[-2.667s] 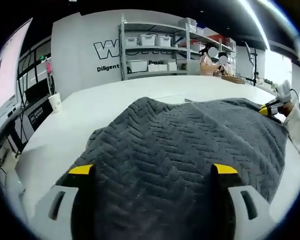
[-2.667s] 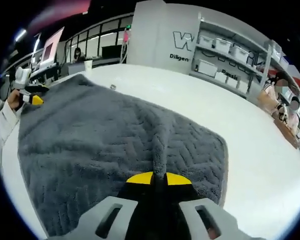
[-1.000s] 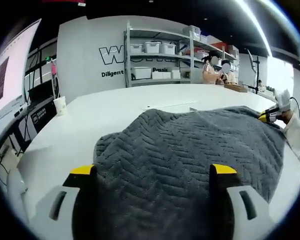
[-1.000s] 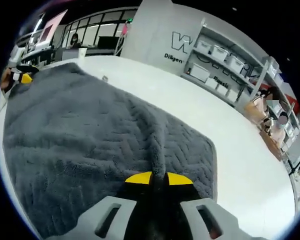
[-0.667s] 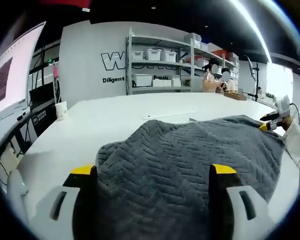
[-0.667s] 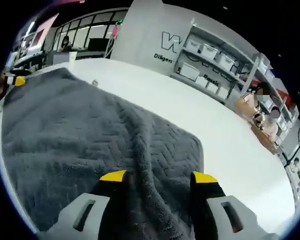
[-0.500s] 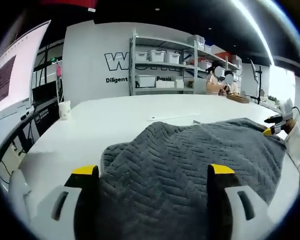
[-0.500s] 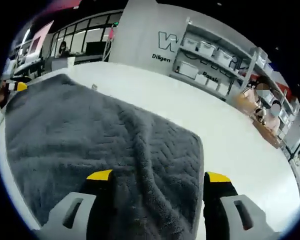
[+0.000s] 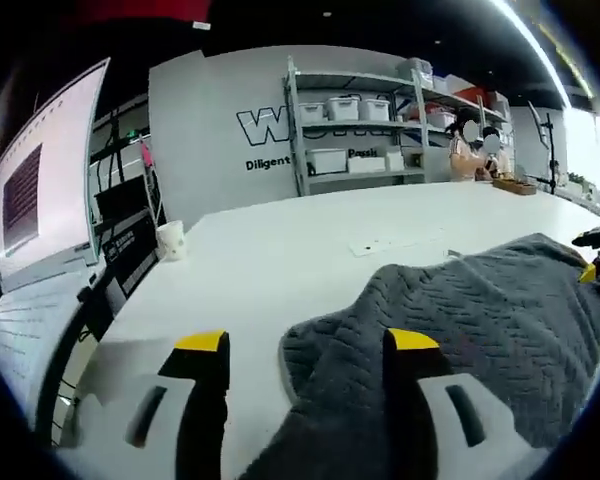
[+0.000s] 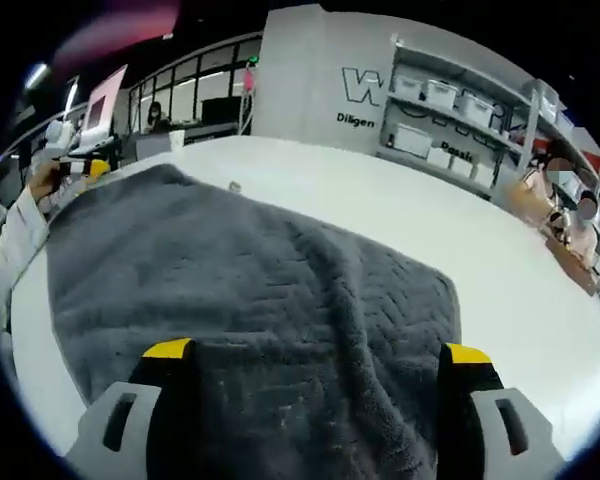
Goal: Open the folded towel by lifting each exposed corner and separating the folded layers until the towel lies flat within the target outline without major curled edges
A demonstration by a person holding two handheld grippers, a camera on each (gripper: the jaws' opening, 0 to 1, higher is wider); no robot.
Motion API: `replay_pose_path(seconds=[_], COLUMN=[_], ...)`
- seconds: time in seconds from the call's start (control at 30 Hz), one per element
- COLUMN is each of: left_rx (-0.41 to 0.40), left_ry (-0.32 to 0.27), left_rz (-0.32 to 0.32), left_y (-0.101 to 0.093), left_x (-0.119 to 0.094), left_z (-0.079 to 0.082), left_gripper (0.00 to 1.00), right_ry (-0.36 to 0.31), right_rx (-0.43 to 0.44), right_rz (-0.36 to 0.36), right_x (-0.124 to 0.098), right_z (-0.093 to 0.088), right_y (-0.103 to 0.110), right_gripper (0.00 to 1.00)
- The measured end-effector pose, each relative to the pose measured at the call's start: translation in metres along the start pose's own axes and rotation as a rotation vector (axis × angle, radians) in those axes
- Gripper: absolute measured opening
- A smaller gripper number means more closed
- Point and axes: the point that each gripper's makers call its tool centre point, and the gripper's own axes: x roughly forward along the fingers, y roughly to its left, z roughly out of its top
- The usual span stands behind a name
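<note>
In the left gripper view, the left gripper hangs released, jaws apart, the grey towel spreading toward 3 o'clock on the white table. In the right gripper view, the right gripper gapes wide above the towel; the left gripper sits at 10 o'clock.

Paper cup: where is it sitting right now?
In the left gripper view the paper cup stands upright on the white table at its far left edge, apart from the grey towel.
</note>
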Motion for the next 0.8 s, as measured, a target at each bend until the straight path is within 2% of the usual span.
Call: replay_pose_path(seconds=[0.13, 0.23, 0.33, 0.53, 0.63, 0.8], left_rx=[-0.044, -0.052, -0.049, -0.045, -0.025, 0.034], left_ry=[-0.004, 0.014, 0.075, 0.129, 0.172, 0.162], left_rz=[-0.004, -0.014, -0.005, -0.06, -0.114, -0.123], left_y=[0.01, 0.011, 0.018, 0.009, -0.007, -0.013], left_x=[0.018, 0.03, 0.042, 0.052, 0.055, 0.057], left_z=[-0.002, -0.009, -0.024, -0.043, -0.055, -0.051], left_gripper=[0.5, 0.4, 0.33, 0.22, 0.2, 0.12], right_ry=[-0.02, -0.024, -0.029, -0.035, -0.03, -0.026], right_rx=[-0.009, -0.03, -0.035, -0.043, -0.048, -0.055], right_rz=[0.024, 0.031, 0.039, 0.04, 0.039, 0.037], right_x=[0.0, 0.001, 0.002, 0.002, 0.003, 0.005], right_z=[0.006, 0.009, 0.011, 0.013, 0.012, 0.012], right_y=[0.007, 0.011, 0.013, 0.014, 0.015, 0.017], right_gripper=[0.99, 0.99, 0.99, 0.99, 0.99, 0.99])
